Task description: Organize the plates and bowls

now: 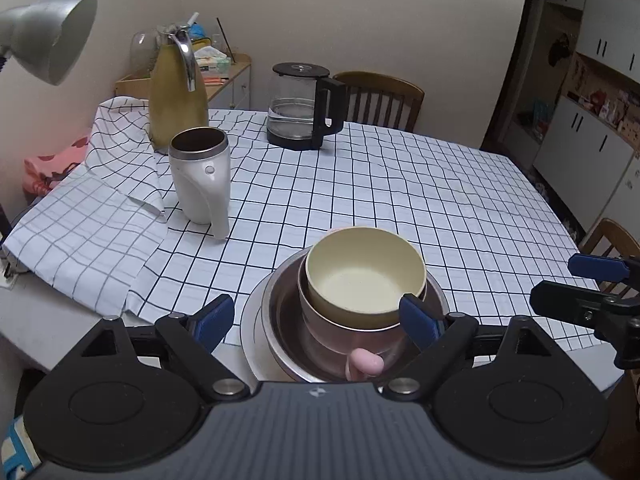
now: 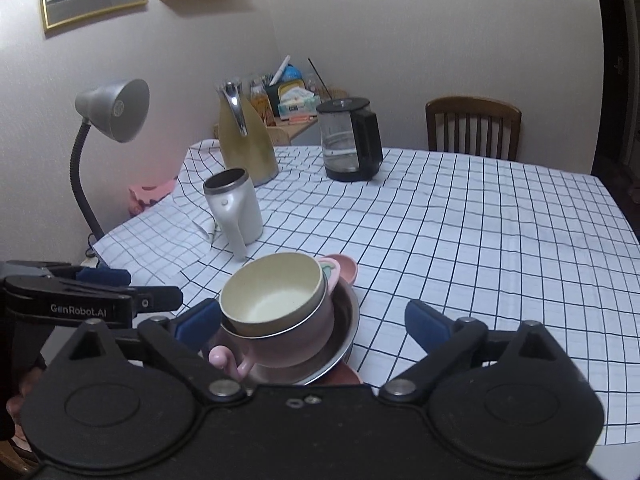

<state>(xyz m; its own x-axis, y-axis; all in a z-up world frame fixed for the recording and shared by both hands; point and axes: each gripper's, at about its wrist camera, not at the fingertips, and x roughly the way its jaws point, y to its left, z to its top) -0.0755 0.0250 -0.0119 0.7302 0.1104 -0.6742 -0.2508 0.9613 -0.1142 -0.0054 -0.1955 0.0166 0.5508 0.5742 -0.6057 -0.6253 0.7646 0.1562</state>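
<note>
A stack stands at the table's near edge. A cream bowl point(image 1: 366, 276) sits tilted in a pink mug point(image 1: 340, 336), which sits in a steel bowl point(image 1: 276, 324) on a white plate point(image 1: 250, 320). In the right wrist view the cream bowl point(image 2: 272, 292), pink mug point(image 2: 296, 344) and steel bowl point(image 2: 348, 320) show, with a small pink dish point(image 2: 344, 266) behind. My left gripper point(image 1: 320, 320) is open, its fingers either side of the stack. My right gripper point(image 2: 312, 324) is open and empty, the stack by its left finger.
On the checked tablecloth point(image 1: 400, 184) stand a white steel-rimmed mug point(image 1: 202, 176), a yellow thermos jug point(image 1: 176, 96) and a glass kettle point(image 1: 304, 108). A desk lamp point(image 2: 112, 112) is at the left. Wooden chairs point(image 2: 472, 128) stand behind the table.
</note>
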